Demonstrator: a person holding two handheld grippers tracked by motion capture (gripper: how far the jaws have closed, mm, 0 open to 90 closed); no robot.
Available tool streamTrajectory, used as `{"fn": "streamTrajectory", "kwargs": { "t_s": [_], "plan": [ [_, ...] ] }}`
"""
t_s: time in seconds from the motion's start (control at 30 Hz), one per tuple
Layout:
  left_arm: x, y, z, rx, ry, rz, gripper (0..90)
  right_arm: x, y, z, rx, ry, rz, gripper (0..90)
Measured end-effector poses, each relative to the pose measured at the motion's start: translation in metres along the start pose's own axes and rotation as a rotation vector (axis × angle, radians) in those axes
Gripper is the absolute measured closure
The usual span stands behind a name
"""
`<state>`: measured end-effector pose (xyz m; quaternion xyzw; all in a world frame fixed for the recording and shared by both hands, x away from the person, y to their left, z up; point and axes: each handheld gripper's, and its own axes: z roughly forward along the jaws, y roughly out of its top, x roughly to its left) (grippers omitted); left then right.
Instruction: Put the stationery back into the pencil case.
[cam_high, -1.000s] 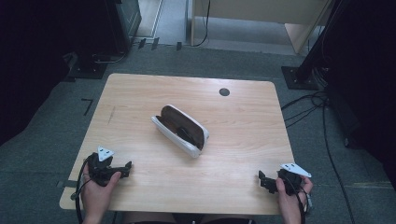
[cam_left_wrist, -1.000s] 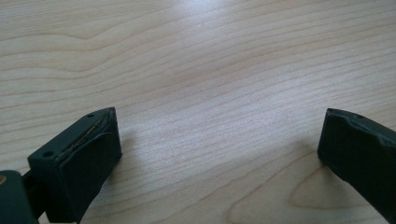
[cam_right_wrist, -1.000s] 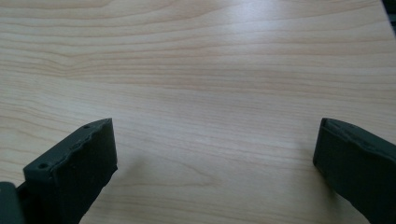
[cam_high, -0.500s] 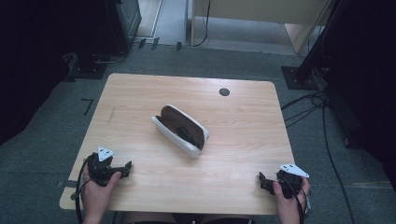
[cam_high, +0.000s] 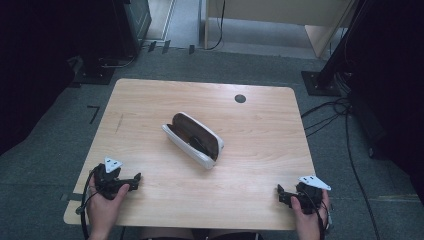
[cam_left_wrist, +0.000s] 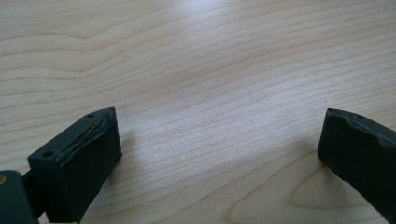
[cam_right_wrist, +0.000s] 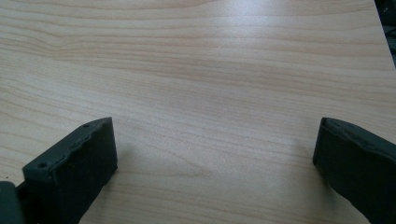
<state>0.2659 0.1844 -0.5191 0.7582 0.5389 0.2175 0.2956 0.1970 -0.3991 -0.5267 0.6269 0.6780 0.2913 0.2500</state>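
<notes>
My left gripper (cam_high: 131, 181) sits near the front-left corner of the table (cam_high: 260, 130), jaws spread wide – bare wood between them, nothing held. My right gripper (cam_high: 284, 194) is at the front-right edge, jaws just as wide, also holding nothing. The glasses case (cam_high: 193, 139) lies open mid-table, angled, glasses inside – well apart from both grippers

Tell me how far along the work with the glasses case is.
Barely begun. Done: the white glasses case lies open mid-table, something dark inside. In hand: nothing; the left gripper and right gripper rest near the table's front edge, open, apart from the case. Left: reaching and handling it.
</notes>
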Motion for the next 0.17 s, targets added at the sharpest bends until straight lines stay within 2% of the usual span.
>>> {"fn": "streamTrajectory", "kwargs": {
  "t_s": [0.17],
  "plan": [
    [0.0001, 0.0000, -0.0001, 0.001, 0.000, 0.001, 0.0, 0.0000, 0.0000, 0.0000, 0.000, 0.001, 0.000, 0.0]
  ]
}}
